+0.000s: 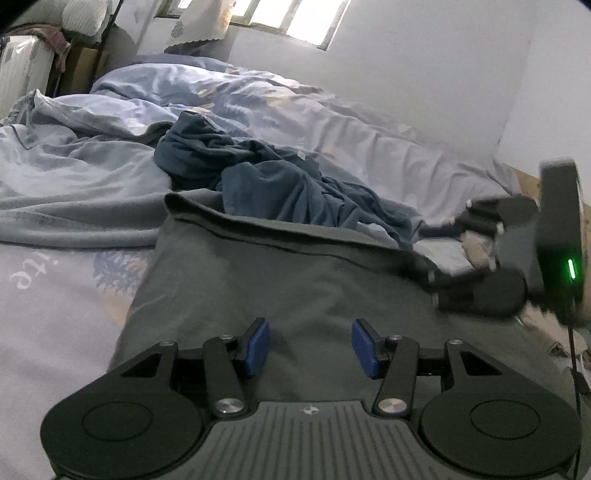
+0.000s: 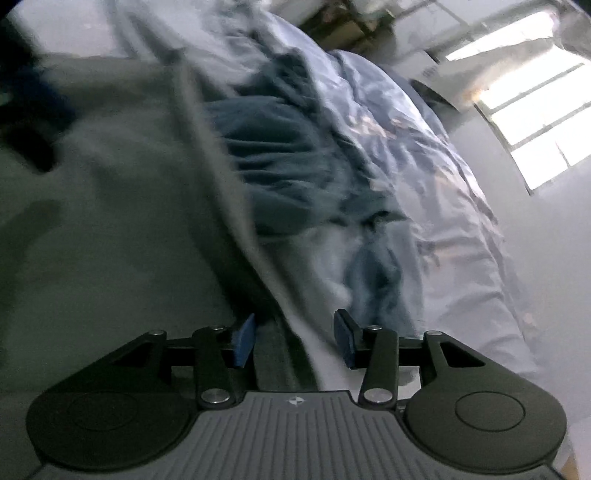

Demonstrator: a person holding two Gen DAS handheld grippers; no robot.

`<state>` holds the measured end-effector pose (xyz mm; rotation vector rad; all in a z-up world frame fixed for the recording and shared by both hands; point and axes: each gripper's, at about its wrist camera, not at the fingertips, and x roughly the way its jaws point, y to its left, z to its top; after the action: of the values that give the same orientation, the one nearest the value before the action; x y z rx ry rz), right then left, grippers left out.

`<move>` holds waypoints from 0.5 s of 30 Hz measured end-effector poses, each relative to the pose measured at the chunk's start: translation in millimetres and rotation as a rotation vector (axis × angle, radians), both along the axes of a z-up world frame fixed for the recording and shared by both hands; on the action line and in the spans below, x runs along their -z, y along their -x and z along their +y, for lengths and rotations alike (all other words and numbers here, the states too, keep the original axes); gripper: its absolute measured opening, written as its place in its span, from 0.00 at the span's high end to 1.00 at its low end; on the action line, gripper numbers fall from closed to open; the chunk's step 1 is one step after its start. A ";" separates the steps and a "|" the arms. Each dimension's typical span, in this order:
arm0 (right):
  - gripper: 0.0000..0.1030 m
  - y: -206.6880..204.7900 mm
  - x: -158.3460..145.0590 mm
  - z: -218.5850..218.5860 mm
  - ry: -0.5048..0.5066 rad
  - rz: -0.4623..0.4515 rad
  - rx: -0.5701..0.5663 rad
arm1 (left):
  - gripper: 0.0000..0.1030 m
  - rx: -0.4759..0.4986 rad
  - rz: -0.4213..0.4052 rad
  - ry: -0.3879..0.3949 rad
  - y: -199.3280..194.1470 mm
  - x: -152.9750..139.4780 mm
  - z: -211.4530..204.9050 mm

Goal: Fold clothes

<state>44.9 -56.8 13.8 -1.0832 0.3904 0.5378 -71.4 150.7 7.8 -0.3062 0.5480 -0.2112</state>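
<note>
While the grey garment point(image 1: 280, 280) lies flat on the bed point(image 1: 55, 295), left hand-held gripper point(image 1: 310, 347) hovers over it, jaws parted, empty. Right hand-held gripper point(image 2: 293, 341) straddles its edge, pads apart, not gripping. Dark blue clothes point(image 1: 258, 173) heaped at 12 o'clock.

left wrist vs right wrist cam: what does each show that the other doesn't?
Left wrist only: the right gripper seen from outside, at the grey garment's right edge, and the sheet's printed lettering. Right wrist only: that garment's edge passing between the right gripper's open blue pads. Both: grey garment, crumpled dark blue garment, bedding, window.
</note>
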 end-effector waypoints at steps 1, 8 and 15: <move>0.56 -9.3 -8.0 -1.3 -0.025 0.000 0.031 | 0.53 0.001 -0.001 0.001 0.0 0.3 0.2; 0.56 -24.1 -51.3 -6.1 -0.176 -0.018 0.129 | 0.53 -0.001 -0.004 0.018 0.1 0.8 2.8; 0.51 20.3 -32.5 47.8 -0.089 0.075 -0.136 | 0.53 -0.031 -0.004 0.058 2.5 -0.7 13.8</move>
<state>24.6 -9.0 46.3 -1.0105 0.3565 0.7115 -73.9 164.5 8.5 -0.3701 0.5337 -0.1983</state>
